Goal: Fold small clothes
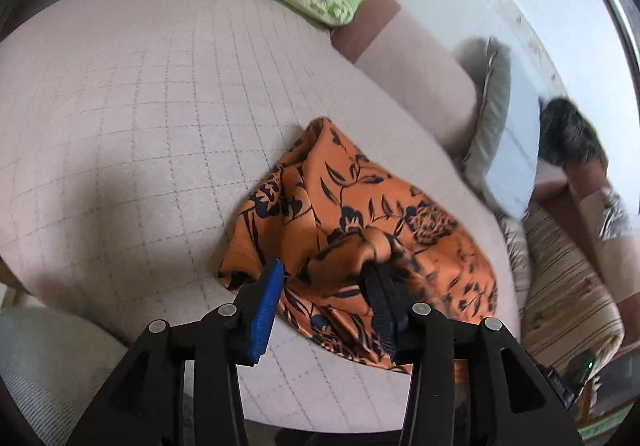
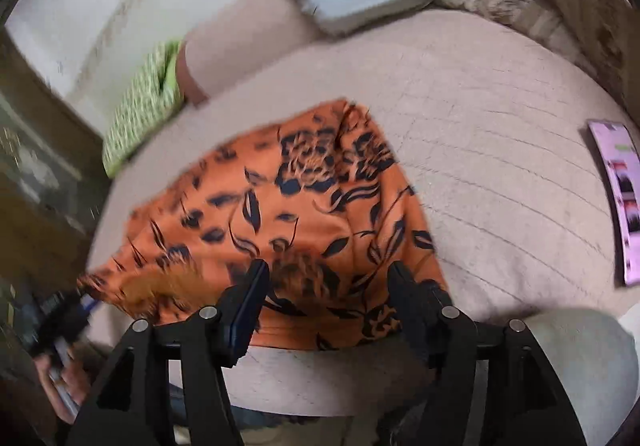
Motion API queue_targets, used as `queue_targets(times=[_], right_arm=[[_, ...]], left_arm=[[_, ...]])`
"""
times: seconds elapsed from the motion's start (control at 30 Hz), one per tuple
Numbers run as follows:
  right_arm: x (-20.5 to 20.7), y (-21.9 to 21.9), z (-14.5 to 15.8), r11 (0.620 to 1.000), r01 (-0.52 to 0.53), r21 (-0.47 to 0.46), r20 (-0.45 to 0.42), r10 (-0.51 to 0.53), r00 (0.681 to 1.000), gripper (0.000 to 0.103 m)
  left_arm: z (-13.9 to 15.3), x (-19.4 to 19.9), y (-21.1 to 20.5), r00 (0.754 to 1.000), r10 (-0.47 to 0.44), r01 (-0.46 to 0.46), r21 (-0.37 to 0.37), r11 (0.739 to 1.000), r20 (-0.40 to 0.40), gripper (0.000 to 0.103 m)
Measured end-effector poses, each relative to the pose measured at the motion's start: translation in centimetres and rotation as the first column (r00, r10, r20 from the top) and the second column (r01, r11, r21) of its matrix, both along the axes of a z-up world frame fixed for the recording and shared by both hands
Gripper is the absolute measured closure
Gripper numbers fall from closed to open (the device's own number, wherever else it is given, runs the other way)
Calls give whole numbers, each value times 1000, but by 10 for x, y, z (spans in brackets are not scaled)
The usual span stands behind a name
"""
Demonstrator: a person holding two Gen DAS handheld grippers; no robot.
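- My left gripper (image 1: 324,286) stands with jaws spread wide; its right finger (image 1: 380,310) touches a raised bunch of the cloth (image 1: 360,205), and no fabric is pinched between the pads.
- My right gripper (image 2: 326,286) also has its jaws apart, straddling the near edge of the cloth (image 2: 280,205), gripping nothing.
- The cloth, orange with a dark floral print, lies crumpled on the bed (image 1: 140,105) near its front edge. In the left view it humps up in the middle; in the right view it spreads flatter toward the green pillow (image 2: 140,117).
- Step in hand, as I judge it: take hold of two edge points so the cloth can be lifted and laid flat before folding.
- Procedure: lower each gripper until one pad slides under a single layer at the hem, then close. Avoid the central bunch, since clamping there would gather several layers.
- Place the grips well apart along the same edge, so tension pulls the wrinkles out.
- Risk: the fabric looks thin and slippery; a shallow bite may slip out on lifting.
- The right view is motion-blurred, so I cannot tell exactly where the hem runs.
- Clearances: a grey pillow (image 1: 496,125) lies to the far right, and a pink booklet (image 2: 620,197) rests on the bed, well apart from the cloth.
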State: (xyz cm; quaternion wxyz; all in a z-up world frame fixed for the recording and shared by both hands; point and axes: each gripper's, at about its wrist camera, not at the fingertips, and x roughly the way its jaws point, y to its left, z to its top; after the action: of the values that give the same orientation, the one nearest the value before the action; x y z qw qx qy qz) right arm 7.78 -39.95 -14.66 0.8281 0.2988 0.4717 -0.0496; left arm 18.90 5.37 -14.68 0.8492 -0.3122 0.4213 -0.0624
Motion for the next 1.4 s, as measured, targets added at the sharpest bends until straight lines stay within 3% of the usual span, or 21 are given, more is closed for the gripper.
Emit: queue_targets(times=[0.07,0.17,0.23,0.33,0.43,0.53,0.6,0.7,0.77,0.9,1.0,1.07,1.2,1.27,1.37,1.4], right_arm=[[-7,-12,5,998,46,53,47,-49,998,39],[10,-14,-3,995,37,97,1,-37,999,39],[26,-11,-17,992,5,128,-61,3,998,39],[49,1,-45,979,-44,198,-144,74,987,41],[49,5,-68,985,-17,170,-260,62,964,50],[44,1,-62,983,-7,181,-219,47,975,52],[45,2,-65,984,-9,177,-228,50,972,53],[48,9,-68,987,-41,153,-241,77,968,58],[49,14,-67,991,-57,122,-242,85,967,59],[53,21,-65,993,-85,76,-246,101,964,63],[52,24,-62,994,-95,55,-241,105,965,64],[51,23,-60,994,-91,55,-240,102,966,64],[49,24,-65,993,-86,81,-257,104,961,61],[50,25,-66,994,-91,67,-267,106,958,62],[48,26,-64,994,-95,51,-272,105,957,66],[47,27,-64,994,-100,43,-274,108,956,72]], left_arm=[[9,-12,8,998,38,-38,-8,999,57,59],[12,-9,7,997,45,-46,12,999,63,52],[3,7,-3,1000,-7,7,46,999,-13,52],[-17,32,-18,989,-75,76,6,997,-125,52],[-44,32,-12,979,-57,44,-72,996,-198,53],[-41,24,4,988,-34,7,-172,985,-150,53],[-32,18,13,995,-9,-9,-191,982,-95,53],[-23,5,24,997,47,-58,-176,983,-62,53],[-15,-6,26,991,97,-107,-100,989,-96,53],[-6,0,17,984,81,-87,-30,996,-158,53],[-22,25,5,968,34,-58,-90,994,-250,53],[-27,28,-4,966,-8,-24,-123,992,-257,53],[-40,25,-20,957,-40,45,9,999,-287,52],[-44,24,-18,955,-24,35,31,999,-294,50],[-45,22,-20,956,-29,46,52,998,-293,60],[-42,22,-24,956,-35,56,66,996,-290,74]])
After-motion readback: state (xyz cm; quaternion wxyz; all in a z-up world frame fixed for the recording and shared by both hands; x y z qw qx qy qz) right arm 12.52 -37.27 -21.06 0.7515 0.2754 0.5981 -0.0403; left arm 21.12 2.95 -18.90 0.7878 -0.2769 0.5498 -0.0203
